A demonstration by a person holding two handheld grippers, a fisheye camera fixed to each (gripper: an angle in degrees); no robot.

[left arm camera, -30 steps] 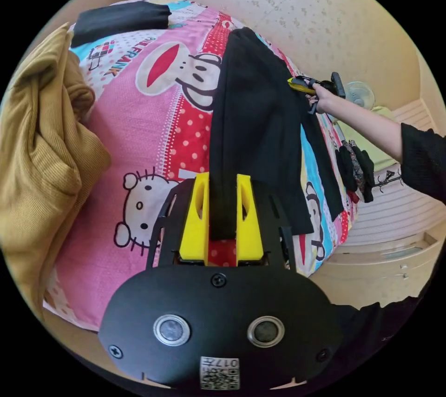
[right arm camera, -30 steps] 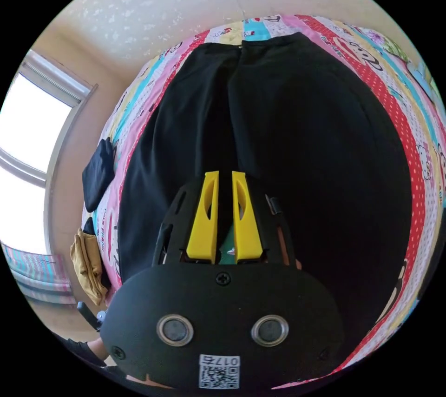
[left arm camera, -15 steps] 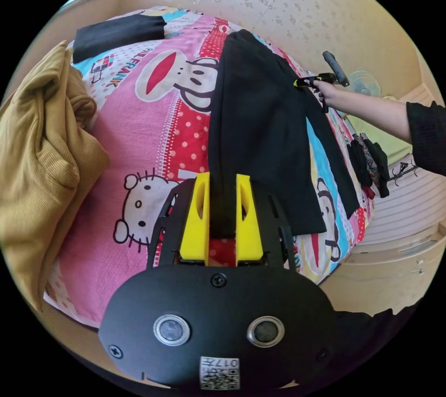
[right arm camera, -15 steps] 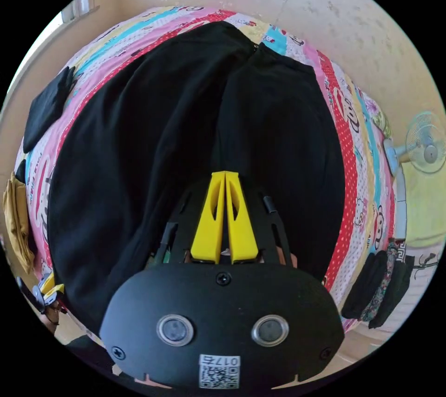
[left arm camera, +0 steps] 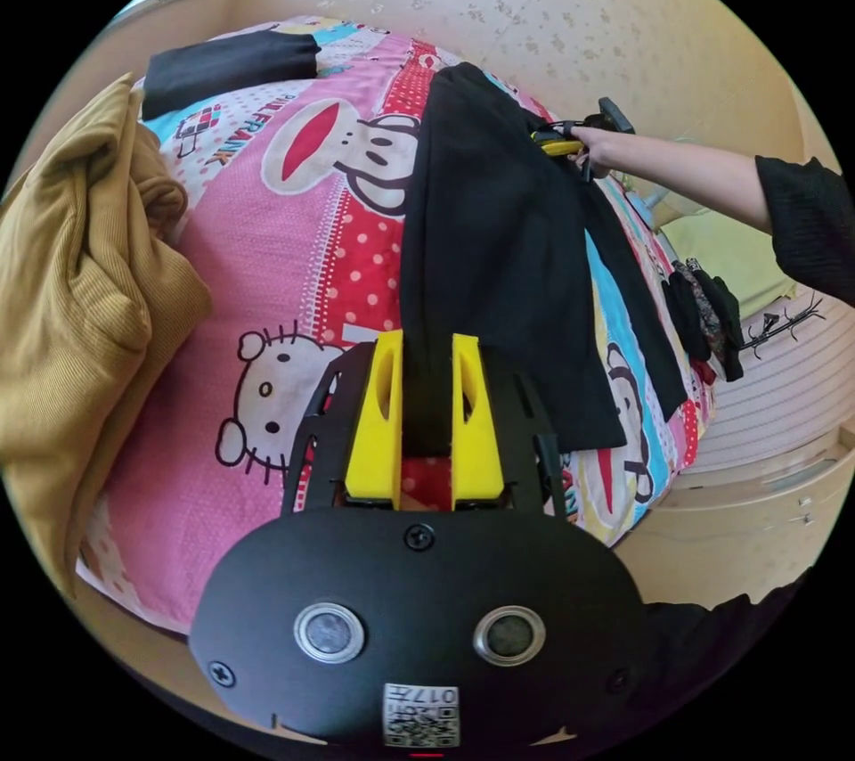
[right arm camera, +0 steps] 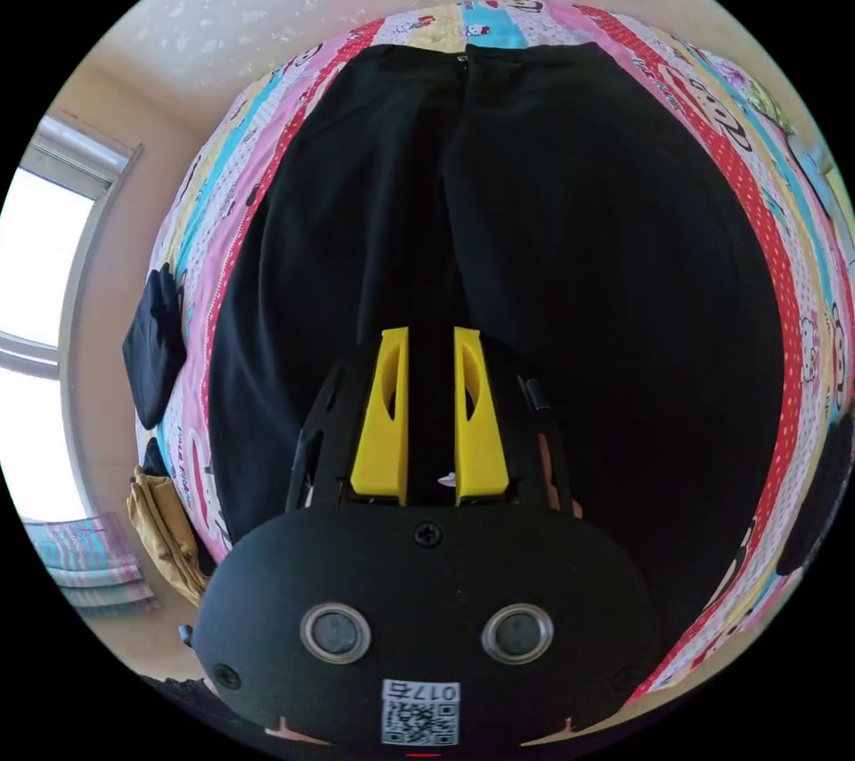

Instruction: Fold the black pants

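The black pants [left arm camera: 499, 244] lie lengthwise on a bed with a cartoon-print sheet [left arm camera: 294, 262]. My left gripper [left arm camera: 426, 342] is shut on the near end of one leg, and black cloth fills the gap between its yellow jaws. In the right gripper view the pants [right arm camera: 570, 244] spread wide, with the waistband at the far end. My right gripper [right arm camera: 432, 338] sits low over the pants near the middle seam, jaws apart, with dark cloth showing in the gap. The left gripper view shows the right gripper [left arm camera: 559, 144] held in a hand at the far side edge of the pants.
A mustard-coloured garment [left arm camera: 80, 289] is heaped on the bed's left side. A folded black piece [left arm camera: 227, 66] lies near the far corner. Dark clothes [left arm camera: 704, 315] hang at the bed's right edge. The person's arm [left arm camera: 677, 168] reaches in from the right. A window [right arm camera: 36, 333] is beyond.
The right gripper's jaws, pressed together half a second ago, now stand apart, and it has come down onto the pants. The left gripper keeps its hold and has barely moved.
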